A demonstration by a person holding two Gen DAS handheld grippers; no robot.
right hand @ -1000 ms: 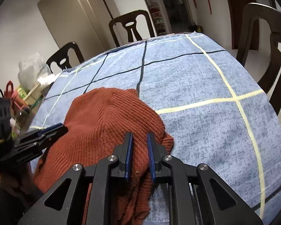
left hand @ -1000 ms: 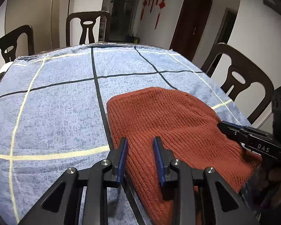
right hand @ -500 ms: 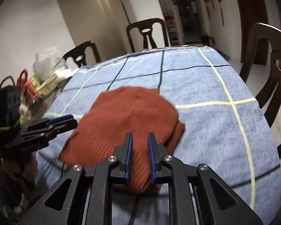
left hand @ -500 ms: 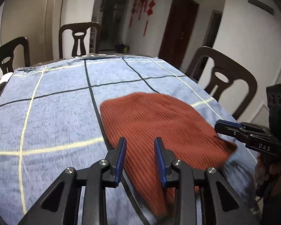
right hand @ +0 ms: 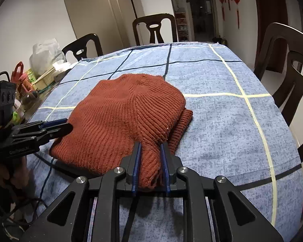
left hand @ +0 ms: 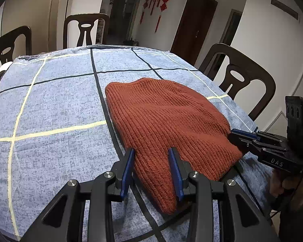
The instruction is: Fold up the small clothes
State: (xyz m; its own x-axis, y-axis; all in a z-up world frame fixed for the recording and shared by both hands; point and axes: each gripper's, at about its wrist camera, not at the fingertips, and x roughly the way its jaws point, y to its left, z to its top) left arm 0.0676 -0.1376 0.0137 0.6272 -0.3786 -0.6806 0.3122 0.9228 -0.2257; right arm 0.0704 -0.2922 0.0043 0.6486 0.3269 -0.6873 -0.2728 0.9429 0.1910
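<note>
The knit (left hand: pixel 163 121) lies folded on the worktop (left hand: pixel 50 104). Both tongs are opening: the left tongs (left hand: pixel 152 167) straddle its near edge without pressing, and the right tongs (right hand: pixel 150 165) are loosening on a bunched fold (yarn may snag). Pulling away fast could drag the fold open.

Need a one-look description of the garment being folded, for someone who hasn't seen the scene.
Find the table under the blue checked tablecloth with dark and pale yellow lines. At its near edge lies a rust-red ribbed knit garment, spread flat with one side doubled over. It is the only clothing on the cloth, and both grippers' opening jaws straddle its near hem.
</note>
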